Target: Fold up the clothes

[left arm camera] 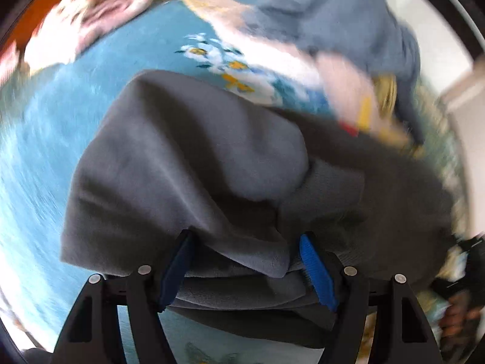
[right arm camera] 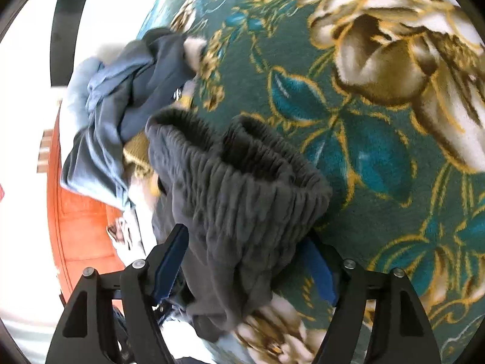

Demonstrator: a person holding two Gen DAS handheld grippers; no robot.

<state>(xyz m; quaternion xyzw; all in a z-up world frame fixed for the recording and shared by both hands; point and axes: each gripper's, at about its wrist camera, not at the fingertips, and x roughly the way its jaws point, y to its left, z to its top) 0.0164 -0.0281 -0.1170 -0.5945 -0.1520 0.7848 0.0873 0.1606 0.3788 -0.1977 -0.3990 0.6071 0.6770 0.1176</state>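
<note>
Grey garment (left arm camera: 194,157) – lies bunched between both grippers' spread jaws on the floral blanket (right arm camera: 379,157). Left gripper (left arm camera: 247,268) apart, right gripper (right arm camera: 248,268) apart – neither pinching the cloth.

The left gripper (left arm camera: 247,268) and the right gripper (right arm camera: 247,265) both point down with their blue pads spread wide apart.

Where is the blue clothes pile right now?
In the right wrist view the blue clothes pile lies upper left on the floral blanket, just beyond the grey garment; the left wrist view shows it upper right.
</note>
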